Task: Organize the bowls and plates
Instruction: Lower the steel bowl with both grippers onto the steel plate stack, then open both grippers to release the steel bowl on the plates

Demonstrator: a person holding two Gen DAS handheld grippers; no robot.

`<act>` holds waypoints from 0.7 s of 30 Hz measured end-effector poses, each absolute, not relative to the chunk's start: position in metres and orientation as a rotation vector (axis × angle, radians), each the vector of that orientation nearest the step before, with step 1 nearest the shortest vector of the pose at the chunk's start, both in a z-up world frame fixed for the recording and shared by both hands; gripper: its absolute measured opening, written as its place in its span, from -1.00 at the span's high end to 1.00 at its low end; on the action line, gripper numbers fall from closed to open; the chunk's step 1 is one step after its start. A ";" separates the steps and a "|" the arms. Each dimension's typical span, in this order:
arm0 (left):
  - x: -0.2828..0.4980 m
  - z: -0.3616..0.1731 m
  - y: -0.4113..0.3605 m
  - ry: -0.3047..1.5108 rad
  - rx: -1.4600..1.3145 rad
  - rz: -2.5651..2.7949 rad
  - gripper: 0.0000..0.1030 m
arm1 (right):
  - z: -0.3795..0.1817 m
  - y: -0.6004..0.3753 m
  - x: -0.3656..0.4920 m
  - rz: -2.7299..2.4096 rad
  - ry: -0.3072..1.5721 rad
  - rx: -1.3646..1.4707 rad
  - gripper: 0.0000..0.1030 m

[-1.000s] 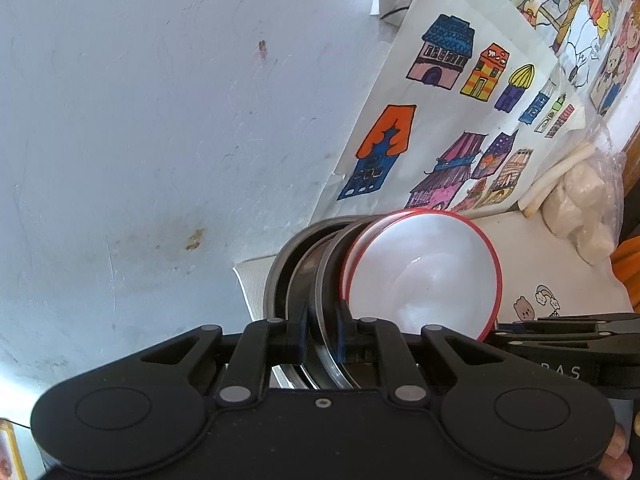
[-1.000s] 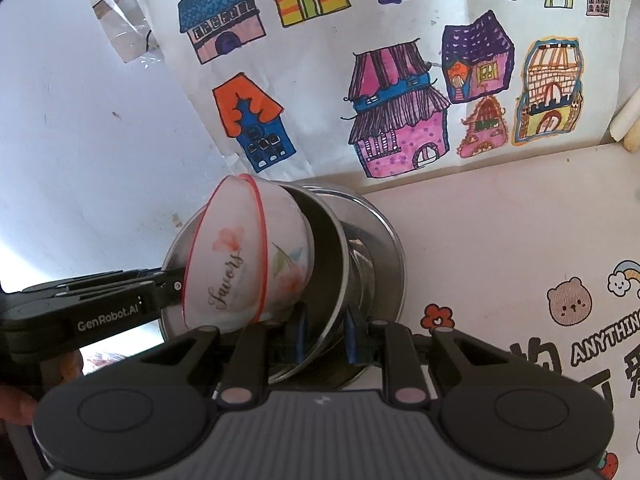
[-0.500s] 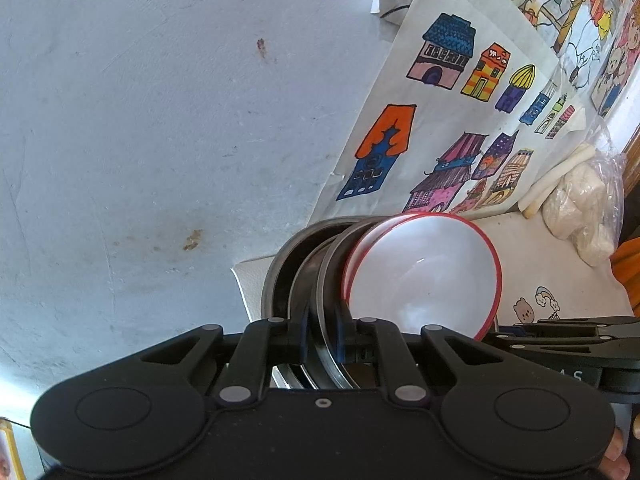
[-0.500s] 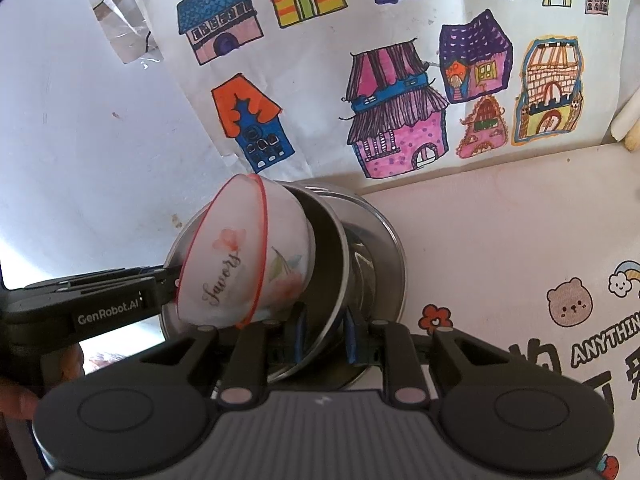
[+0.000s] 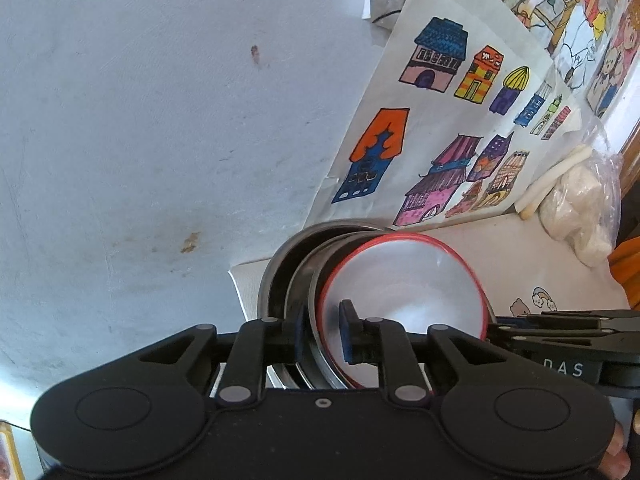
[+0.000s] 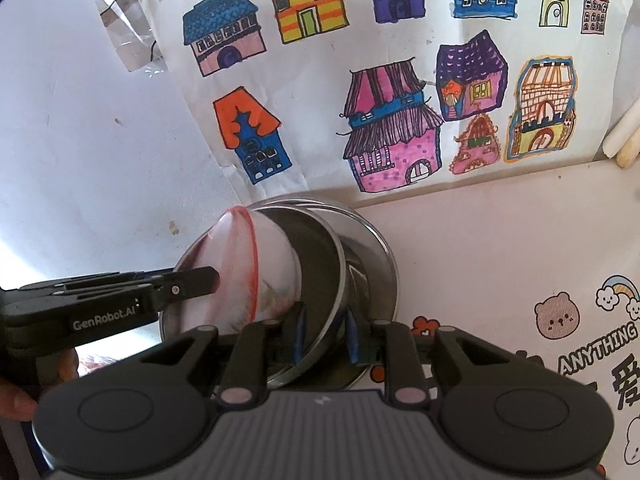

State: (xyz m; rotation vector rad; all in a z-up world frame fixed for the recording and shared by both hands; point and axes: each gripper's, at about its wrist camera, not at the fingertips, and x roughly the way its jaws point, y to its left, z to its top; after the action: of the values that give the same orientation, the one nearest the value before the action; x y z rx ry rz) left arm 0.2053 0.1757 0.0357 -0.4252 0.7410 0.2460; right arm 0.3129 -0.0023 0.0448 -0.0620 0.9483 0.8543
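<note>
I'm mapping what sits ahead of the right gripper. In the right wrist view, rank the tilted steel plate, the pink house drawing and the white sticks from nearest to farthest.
1. Tilted steel plate: its rim sits between the fingers of the right gripper.
2. Pink house drawing: on the wall paper, straight ahead, above the dishes.
3. White sticks: far right edge, against the wall.

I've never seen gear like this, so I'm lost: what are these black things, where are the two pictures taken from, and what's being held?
There is no robot here. A person holds a two-finger gripper in each hand, each with a camera looking along its fingers. One picture is from the left gripper, the other from the right gripper. Both face a stack of steel plates on a table, in front of a drawing of houses. The top steel plate is tilted, and a red-rimmed bowl lies on its side in it. Each gripper's fingers straddle a rim; I cannot tell whether they pinch.
</note>
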 end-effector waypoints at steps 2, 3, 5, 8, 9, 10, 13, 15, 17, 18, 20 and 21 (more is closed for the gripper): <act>0.205 0.035 0.176 0.740 -0.432 0.245 0.61 | 0.046 -0.003 0.312 0.854 0.946 -0.062 0.51; 0.204 0.035 0.177 0.740 -0.433 0.244 0.62 | 0.046 -0.003 0.312 0.853 0.945 -0.062 0.51; 0.204 0.035 0.176 0.741 -0.430 0.246 0.62 | 0.048 -0.004 0.312 0.854 0.943 -0.064 0.51; 0.204 0.035 0.176 0.742 -0.428 0.248 0.62 | 0.050 -0.006 0.311 0.854 0.937 -0.061 0.52; 0.204 0.035 0.176 0.742 -0.429 0.249 0.62 | 0.050 -0.008 0.310 0.854 0.934 -0.058 0.52; 0.204 0.035 0.176 0.742 -0.429 0.249 0.62 | 0.051 -0.008 0.310 0.854 0.933 -0.056 0.52; 0.205 0.035 0.175 0.743 -0.427 0.251 0.62 | 0.052 -0.011 0.309 0.854 0.930 -0.054 0.51; 0.205 0.036 0.175 0.744 -0.427 0.251 0.61 | 0.053 -0.013 0.309 0.854 0.930 -0.053 0.51; 0.205 0.036 0.175 0.743 -0.427 0.251 0.59 | 0.052 -0.015 0.309 0.853 0.929 -0.053 0.51; 0.205 0.036 0.175 0.741 -0.427 0.252 0.59 | 0.052 -0.016 0.308 0.852 0.927 -0.052 0.51; 0.203 0.037 0.174 0.734 -0.426 0.255 0.57 | 0.052 -0.018 0.309 0.851 0.924 -0.046 0.51; 0.203 0.038 0.173 0.730 -0.424 0.256 0.56 | 0.052 -0.018 0.309 0.849 0.923 -0.044 0.51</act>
State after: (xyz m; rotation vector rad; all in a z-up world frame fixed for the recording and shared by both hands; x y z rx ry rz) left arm 0.2026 0.1733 0.0379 -0.4238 0.7296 0.2562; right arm 0.3086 -0.0180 0.0524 -0.0436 0.9225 0.8493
